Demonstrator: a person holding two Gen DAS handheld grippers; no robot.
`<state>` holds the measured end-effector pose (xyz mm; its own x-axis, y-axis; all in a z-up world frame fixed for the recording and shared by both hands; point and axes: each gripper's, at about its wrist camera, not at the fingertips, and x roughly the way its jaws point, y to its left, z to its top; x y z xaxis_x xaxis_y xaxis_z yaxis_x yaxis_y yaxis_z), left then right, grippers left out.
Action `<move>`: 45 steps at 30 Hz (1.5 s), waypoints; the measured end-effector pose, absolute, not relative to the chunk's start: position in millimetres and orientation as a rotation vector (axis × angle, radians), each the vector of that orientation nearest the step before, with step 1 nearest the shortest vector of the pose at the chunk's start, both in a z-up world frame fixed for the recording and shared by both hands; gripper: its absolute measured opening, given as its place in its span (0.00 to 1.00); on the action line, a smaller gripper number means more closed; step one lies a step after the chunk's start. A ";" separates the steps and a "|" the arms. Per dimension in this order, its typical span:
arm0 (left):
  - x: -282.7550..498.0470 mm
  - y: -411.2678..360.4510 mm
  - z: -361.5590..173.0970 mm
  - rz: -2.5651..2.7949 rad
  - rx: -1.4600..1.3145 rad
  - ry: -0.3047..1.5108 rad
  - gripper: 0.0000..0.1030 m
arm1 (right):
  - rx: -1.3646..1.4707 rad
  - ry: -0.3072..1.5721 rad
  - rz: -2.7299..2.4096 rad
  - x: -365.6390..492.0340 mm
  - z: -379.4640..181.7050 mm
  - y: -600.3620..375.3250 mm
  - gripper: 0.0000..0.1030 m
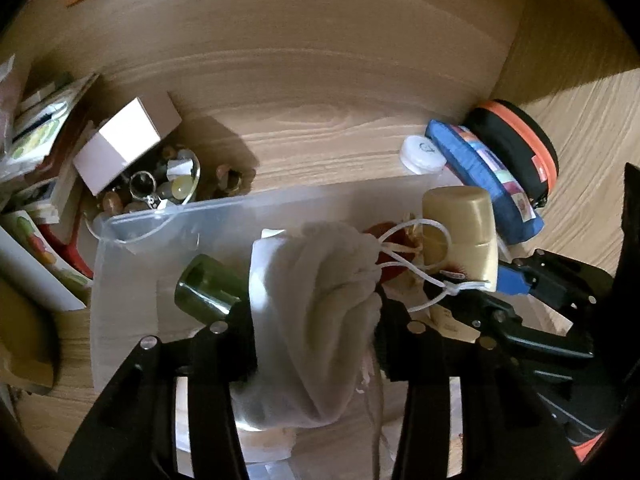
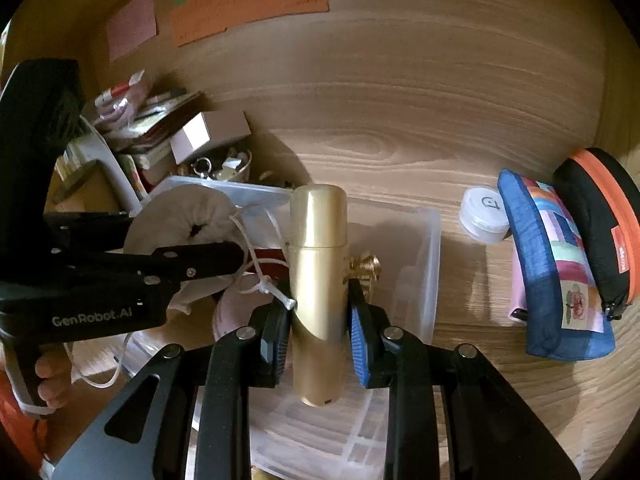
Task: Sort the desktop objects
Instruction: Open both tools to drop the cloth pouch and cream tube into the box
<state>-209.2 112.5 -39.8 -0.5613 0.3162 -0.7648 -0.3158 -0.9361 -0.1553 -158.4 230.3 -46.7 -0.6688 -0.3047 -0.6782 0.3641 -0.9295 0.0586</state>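
Wooden desk (image 2: 400, 140) lay under a clear plastic bin (image 2: 424, 240) — above it, the left gripper (image 1: 316, 320) clamped a white drawstring pouch (image 1: 320, 300), the right gripper (image 2: 320, 328) pinched a gold bottle (image 2: 318, 280).

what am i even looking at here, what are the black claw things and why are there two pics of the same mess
The black claws are handheld grippers, one in each of a person's hands, each with a camera looking along its fingers. So one picture comes from the left gripper, the other from the right gripper.

The left gripper squeezes a white drawstring pouch. The right one clamps a gold cylinder. Both are above a clear plastic bin on a wooden desk.

Nearby lie a blue patchwork pouch, a black and orange case, a small white jar, a small cardboard box and a dish of trinkets.
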 end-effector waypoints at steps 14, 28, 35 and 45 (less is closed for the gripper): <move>-204.9 113.8 -42.4 2.483 -1.238 0.012 0.53 | 0.979 0.214 -2.606 -149.7 -44.1 222.5 0.25; -196.4 105.7 -25.8 2.532 -1.171 -0.037 0.72 | 0.938 0.114 -2.653 -148.4 -34.1 234.0 0.39; -192.2 95.0 -11.0 2.591 -1.134 -0.057 0.75 | 0.913 0.068 -2.688 -148.3 -29.2 241.5 0.52; -165.2 76.6 14.5 2.702 -1.072 0.007 0.86 | 0.898 0.055 -2.631 -142.9 -23.2 239.3 0.68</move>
<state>-165.2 76.6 14.5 -0.7046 0.2142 -0.6765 -0.2178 -0.9726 -0.0811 -142.9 239.3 -23.2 -0.7334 -0.3219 -0.5987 0.3466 -0.9348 0.0780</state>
